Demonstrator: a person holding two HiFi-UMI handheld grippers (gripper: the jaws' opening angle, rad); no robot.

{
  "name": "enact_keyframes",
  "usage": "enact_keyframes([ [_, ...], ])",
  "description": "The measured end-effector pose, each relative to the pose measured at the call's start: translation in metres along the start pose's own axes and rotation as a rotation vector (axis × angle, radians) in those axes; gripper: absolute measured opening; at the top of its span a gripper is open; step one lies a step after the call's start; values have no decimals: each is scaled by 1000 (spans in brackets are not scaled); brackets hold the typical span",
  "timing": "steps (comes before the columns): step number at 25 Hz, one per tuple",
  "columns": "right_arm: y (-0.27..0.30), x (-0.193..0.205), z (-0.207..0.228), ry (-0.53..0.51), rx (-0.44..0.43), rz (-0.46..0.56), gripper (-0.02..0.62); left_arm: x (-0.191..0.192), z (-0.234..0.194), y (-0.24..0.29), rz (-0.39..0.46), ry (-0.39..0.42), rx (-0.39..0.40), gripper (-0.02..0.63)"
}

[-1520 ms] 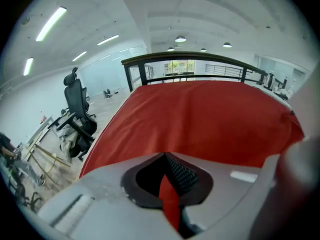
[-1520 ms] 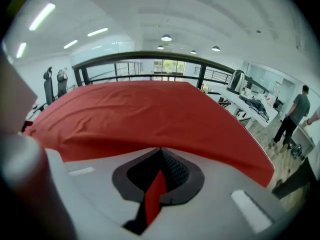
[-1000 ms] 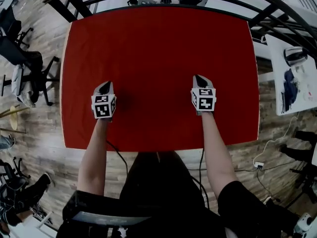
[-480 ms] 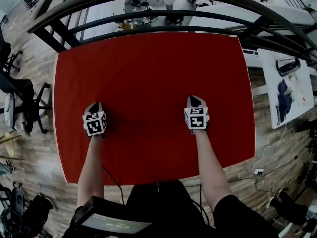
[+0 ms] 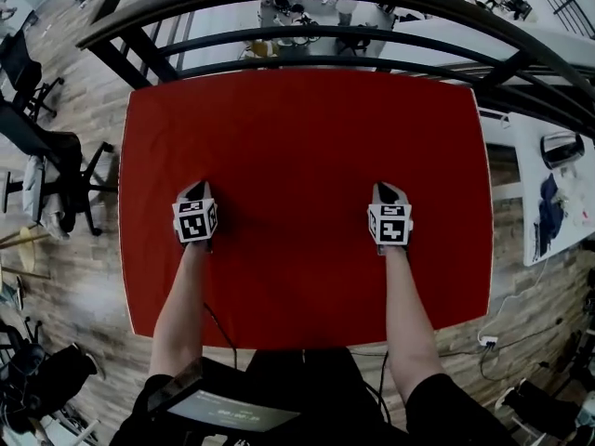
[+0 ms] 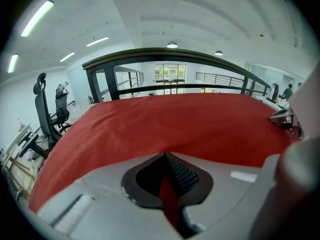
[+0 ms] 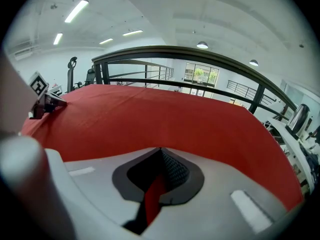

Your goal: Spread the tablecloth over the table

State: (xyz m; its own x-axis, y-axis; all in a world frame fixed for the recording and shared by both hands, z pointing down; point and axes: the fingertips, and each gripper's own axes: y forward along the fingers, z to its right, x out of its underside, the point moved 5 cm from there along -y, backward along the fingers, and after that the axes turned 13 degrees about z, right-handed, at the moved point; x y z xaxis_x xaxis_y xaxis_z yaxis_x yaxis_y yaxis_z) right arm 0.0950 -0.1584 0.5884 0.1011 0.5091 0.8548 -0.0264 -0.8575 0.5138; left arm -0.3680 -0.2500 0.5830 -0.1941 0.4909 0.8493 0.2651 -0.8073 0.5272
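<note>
At the far left, office chairs (image 5: 51, 161) stand on the wooden floor (image 5: 88, 277), well apart from the table (image 5: 122, 268), of which we see only a thin pale edge along its left side. The red tablecloth (image 5: 307, 147) lies over it and covers the top from side to side. It looks mostly flat, with soft shading near each tool.

Next comes the left gripper (image 5: 195, 190), held in the person's left hand over the left half of the cloth, nearer the person's side than the far side. It points forward and down at the fabric. In the left gripper view we see its jaws brought together with a narrow red fold of the tablecloth pinched between them. The sliver runs back from the tips toward the camera, while the rest of the cloth spreads out ahead and to both sides of the jaws.

Further right, the right gripper (image 5: 389, 191) sits over the right half of the cloth, about level with the left one and well apart from it. Its own view shows the same thing: the jaws are closed on a thin red pleat of tablecloth, and the broad red sheet stretches away beyond the tips.

A dark curved railing (image 5: 325, 40) runs past the far side of the table. A white table (image 5: 558, 203) with items on it stands to the right.
</note>
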Motion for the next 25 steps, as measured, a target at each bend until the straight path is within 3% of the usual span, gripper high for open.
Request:
enact_keyframes([
  [25, 8, -10, 5, -15, 18, 11, 11, -14, 5, 11, 21, 67, -16, 5],
])
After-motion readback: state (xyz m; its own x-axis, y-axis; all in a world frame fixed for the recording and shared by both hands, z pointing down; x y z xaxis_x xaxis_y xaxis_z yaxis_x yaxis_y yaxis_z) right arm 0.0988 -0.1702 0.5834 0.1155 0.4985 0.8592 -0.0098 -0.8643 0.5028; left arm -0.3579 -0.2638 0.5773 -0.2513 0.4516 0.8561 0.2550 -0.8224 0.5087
